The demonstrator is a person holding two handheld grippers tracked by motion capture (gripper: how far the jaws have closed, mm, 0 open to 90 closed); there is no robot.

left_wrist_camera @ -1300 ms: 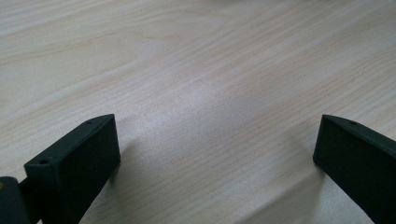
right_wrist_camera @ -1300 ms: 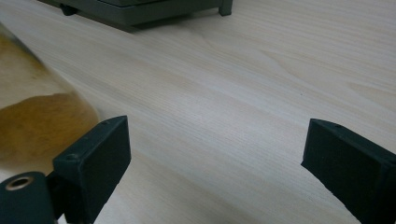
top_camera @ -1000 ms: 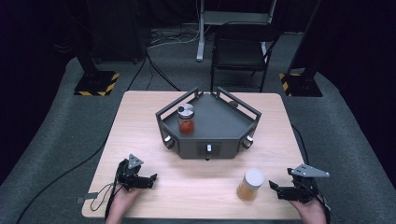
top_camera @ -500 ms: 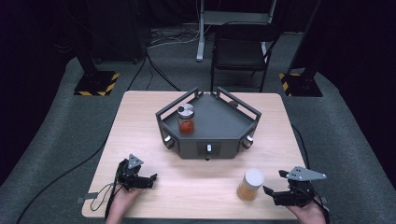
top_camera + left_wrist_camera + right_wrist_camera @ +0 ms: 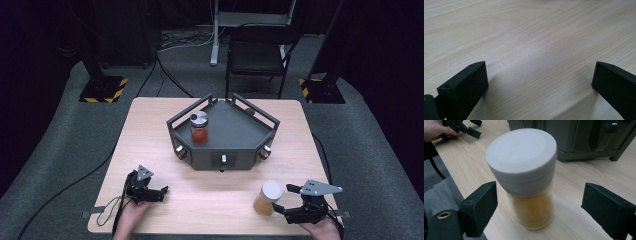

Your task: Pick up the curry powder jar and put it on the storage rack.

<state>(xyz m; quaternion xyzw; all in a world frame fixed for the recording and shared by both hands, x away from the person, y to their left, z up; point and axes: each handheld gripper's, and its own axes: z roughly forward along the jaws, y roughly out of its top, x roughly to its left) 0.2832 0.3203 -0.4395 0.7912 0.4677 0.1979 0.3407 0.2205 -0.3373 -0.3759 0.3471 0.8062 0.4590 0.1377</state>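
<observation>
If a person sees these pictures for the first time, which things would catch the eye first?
Probably the jar with the white lid and yellowish contents, standing upright near the table's front edge between the open jaws of the right gripper, which have just been closing without touching it yet. Next comes the dark angular tray at the table's middle, with a red-filled jar standing in its left part.

Jar — amber, white-lidded; black tools; pale wood-grain table.

Two jars — one orange-filled, one red-filled — two hand-held grippers, one grey tray, one chair.
</observation>
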